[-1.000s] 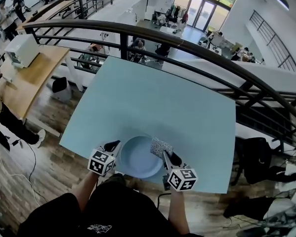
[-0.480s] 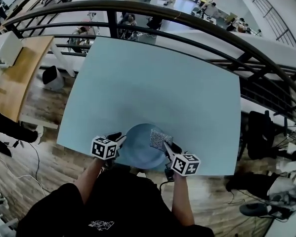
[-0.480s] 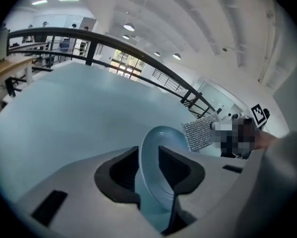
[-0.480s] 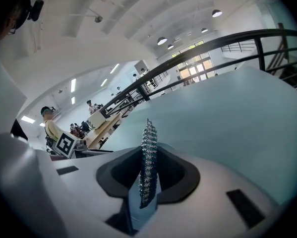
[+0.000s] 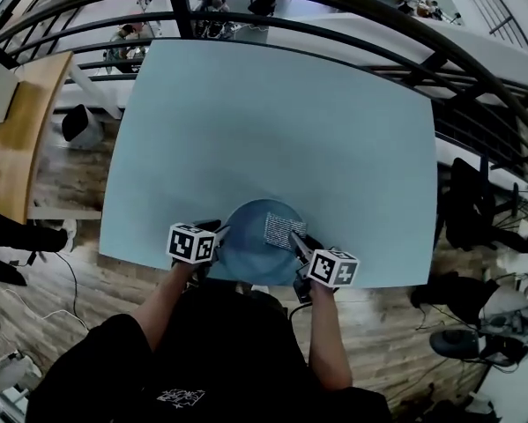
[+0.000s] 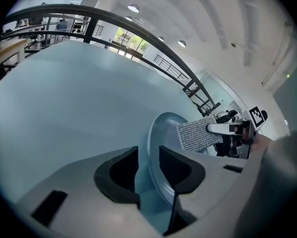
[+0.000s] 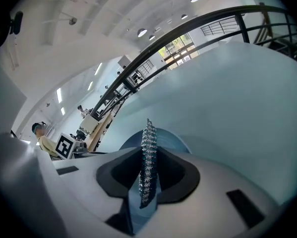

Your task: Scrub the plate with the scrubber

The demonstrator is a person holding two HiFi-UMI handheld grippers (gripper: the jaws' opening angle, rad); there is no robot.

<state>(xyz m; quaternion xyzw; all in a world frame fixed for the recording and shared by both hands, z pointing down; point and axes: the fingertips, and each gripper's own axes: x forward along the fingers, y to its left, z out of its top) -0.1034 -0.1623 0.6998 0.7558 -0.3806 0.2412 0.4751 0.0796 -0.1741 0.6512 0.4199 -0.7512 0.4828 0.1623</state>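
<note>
one scrubber points away across the plate.

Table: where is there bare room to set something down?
The table is bare from its far edge down to the plate, and on the strips left and right of the plate. It is crowded only at the near edge, around the plate and scrubber.

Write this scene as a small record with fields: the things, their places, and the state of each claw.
table: light blue
plate: blue, at the table's near edge
scrubber: silver mesh, over the plate's right part
left claw: open, its jaws have just been opening, plate's rim between them
right claw: shut on the scrubber
</note>
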